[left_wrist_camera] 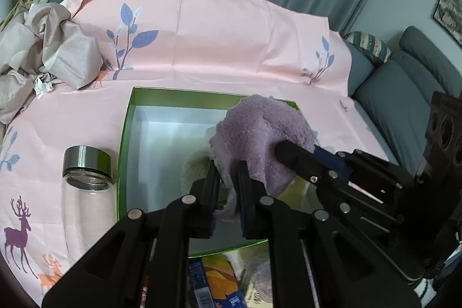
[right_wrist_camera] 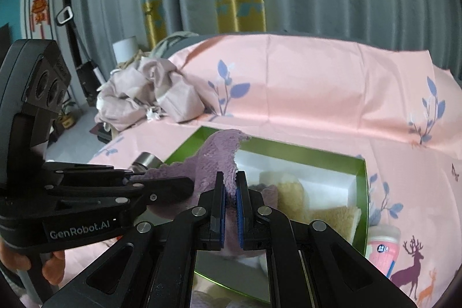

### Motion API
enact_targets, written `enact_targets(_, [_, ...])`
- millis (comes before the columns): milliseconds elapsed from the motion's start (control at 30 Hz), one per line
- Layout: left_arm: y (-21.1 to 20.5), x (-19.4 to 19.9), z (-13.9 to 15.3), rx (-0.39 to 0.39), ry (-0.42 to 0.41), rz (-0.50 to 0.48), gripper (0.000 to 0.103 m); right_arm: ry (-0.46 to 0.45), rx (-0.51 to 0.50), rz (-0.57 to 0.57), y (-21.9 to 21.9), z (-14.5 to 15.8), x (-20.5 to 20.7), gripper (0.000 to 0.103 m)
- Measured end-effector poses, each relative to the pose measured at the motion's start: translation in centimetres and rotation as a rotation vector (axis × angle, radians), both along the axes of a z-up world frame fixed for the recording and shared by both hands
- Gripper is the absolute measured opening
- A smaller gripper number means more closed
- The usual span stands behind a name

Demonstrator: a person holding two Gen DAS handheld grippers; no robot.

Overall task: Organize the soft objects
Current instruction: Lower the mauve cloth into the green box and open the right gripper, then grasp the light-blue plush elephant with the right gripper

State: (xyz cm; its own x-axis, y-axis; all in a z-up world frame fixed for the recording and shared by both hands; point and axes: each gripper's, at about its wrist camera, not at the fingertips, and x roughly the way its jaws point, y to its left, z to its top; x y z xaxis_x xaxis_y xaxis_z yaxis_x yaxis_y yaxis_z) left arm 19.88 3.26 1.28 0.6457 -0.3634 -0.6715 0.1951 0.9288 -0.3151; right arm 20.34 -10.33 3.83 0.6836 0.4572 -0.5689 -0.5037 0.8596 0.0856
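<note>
Lilac fleece cloth [left_wrist_camera: 260, 134]: pinched by left gripper [left_wrist_camera: 228, 184] and right gripper [right_wrist_camera: 230, 189], both clamped, hanging directly above green box [left_wrist_camera: 124, 140].

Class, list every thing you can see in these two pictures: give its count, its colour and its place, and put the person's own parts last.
Purple fluffy cloth: one, lilac, held over the box by both claws.
Box: one, green rim, white inside, on the sheet.
Beige cloths: two, tan, inside the box.
Glass jar: one, clear with a steel lid, lying left of the box.
Crumpled fabric: one heap, grey-pink, far left.
Sheet: one, pink with deer and leaves.
Left claw: black, shut on the cloth.
Right claw: black, shut on the cloth.
</note>
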Motion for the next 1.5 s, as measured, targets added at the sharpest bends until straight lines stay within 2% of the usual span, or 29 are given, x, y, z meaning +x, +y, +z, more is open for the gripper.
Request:
enact_targets(467, [-0.5,1.5,-1.2,0.080,0.039,0.020,0.009,0.044,-0.031,-0.037,0.1,-0.8,1.4,0.007])
enact_targets(567, [-0.5,2.1,-1.6,0.096,0.061,0.026,0.013,0.054,-0.049,-0.058,0.2,-1.0,1.9,0.007])
enact_targets(600, [-0.5,2.3,-1.8,0.102,0.072,0.031,0.019,0.065,-0.057,-0.067,0.2,-1.1,2.2,0.007])
enact_targets(633, [-0.5,2.6,-2.0,0.107,0.086,0.033,0.035,0.075,-0.065,-0.078,0.2,-1.2,2.4,0.007])
enact_targets(667, [-0.4,2.7,-2.2,0.111,0.092,0.042,0.043,0.084,-0.075,-0.090,0.1,-1.4,2.5,0.013])
enact_targets(700, [-0.3,2.7,-2.2,0.116,0.092,0.051,0.056,0.088,-0.087,-0.105,0.0,-1.5,2.7,0.014])
enact_targets(733, [-0.1,2.8,-2.3,0.118,0.093,0.058,0.066,0.084,-0.102,-0.128,-0.2,-1.6,2.8,0.019])
enact_targets(800, [0.4,2.7,-2.4,0.101,0.100,0.065,0.077,0.081,-0.104,-0.158,-0.9,-1.6,2.9,0.034])
enact_targets(833, [0.5,2.6,-2.3,0.097,0.100,0.070,0.080,0.081,-0.088,-0.174,-1.6,-1.4,2.8,0.047])
enact_targets(867, [0.6,2.4,-2.2,0.096,0.097,0.074,0.081,0.077,-0.072,-0.187,-2.2,-1.2,2.7,0.058])
enact_targets(933, [0.7,1.8,-1.9,0.083,0.098,0.070,0.083,0.056,-0.030,-0.220,-3.9,-0.6,1.9,0.062])
enact_targets(1033, [0.9,0.6,-1.4,0.048,0.090,0.058,0.097,0.035,0.028,-0.251,-6.0,0.2,0.4,0.063])
enact_targets(1100, [0.8,-0.5,-0.9,0.030,0.076,0.052,0.099,0.037,0.079,-0.269,-7.5,0.3,-1.0,0.065])
enact_targets(1267, [0.4,-4.0,0.6,-0.015,0.044,0.034,0.102,0.064,0.182,-0.280,-10.7,0.0,-6.2,0.067])
enact_targets(1500, [-2.3,-9.8,2.0,0.056,-0.033,-0.031,0.102,0.058,0.154,-0.297,-12.8,0.5,-13.2,0.067])
